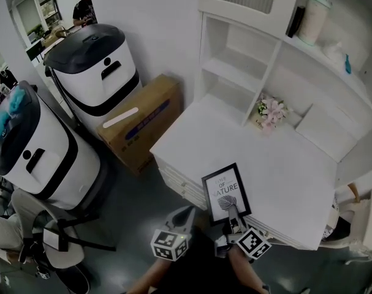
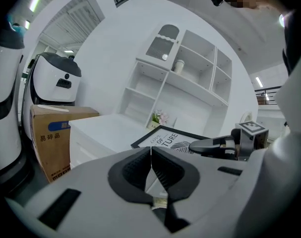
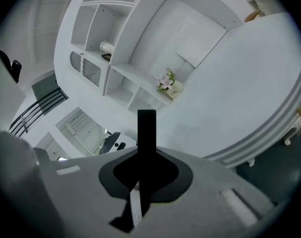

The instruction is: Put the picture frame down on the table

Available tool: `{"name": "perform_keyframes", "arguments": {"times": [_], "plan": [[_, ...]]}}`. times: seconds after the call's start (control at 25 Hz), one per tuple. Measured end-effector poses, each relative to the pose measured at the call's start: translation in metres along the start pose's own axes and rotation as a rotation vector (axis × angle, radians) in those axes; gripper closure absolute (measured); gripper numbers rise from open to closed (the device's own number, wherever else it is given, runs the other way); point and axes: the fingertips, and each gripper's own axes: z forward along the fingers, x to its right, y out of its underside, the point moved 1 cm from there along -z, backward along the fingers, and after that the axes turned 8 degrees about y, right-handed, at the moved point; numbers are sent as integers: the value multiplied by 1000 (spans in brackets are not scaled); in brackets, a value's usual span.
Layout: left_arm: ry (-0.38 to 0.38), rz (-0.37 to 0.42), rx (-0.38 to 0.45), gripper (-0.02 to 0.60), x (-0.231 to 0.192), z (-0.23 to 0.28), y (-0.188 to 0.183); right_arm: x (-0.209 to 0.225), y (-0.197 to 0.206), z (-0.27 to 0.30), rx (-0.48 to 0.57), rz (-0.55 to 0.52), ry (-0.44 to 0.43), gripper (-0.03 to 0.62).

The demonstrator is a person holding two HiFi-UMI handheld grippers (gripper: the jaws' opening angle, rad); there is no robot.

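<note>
The picture frame point(image 1: 225, 192) has a black border and a white print with a leaf. It lies almost flat over the front left part of the white table point(image 1: 284, 164); I cannot tell whether it touches the top. My right gripper point(image 1: 233, 213) is shut on its near edge. In the right gripper view the frame point(image 3: 146, 133) stands edge-on as a dark bar between the jaws. My left gripper point(image 1: 188, 213) hangs just left of the frame, off the table's front edge, shut and holding nothing. From the left gripper view the frame point(image 2: 165, 139) and the right gripper point(image 2: 210, 145) show ahead.
A white shelf unit point(image 1: 265, 60) rises at the table's back, with a small flower pot point(image 1: 270, 112) at its foot and a cup point(image 1: 312, 17) on top. On the floor to the left are a cardboard box point(image 1: 140, 127) and two white-and-black machines point(image 1: 97, 66) point(image 1: 32, 146).
</note>
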Motion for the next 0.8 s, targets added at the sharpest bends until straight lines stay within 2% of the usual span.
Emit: {"name": "perform_keyframes", "arguments": {"times": [0.24,0.8], "plan": [[-6,-10,-4,568,-24,31,-19,-10,-16,37,-24,9,-6,577],[30,11,-18,568,-40,99,-47,-6,-62,97,-31,67,-10,577]]}}
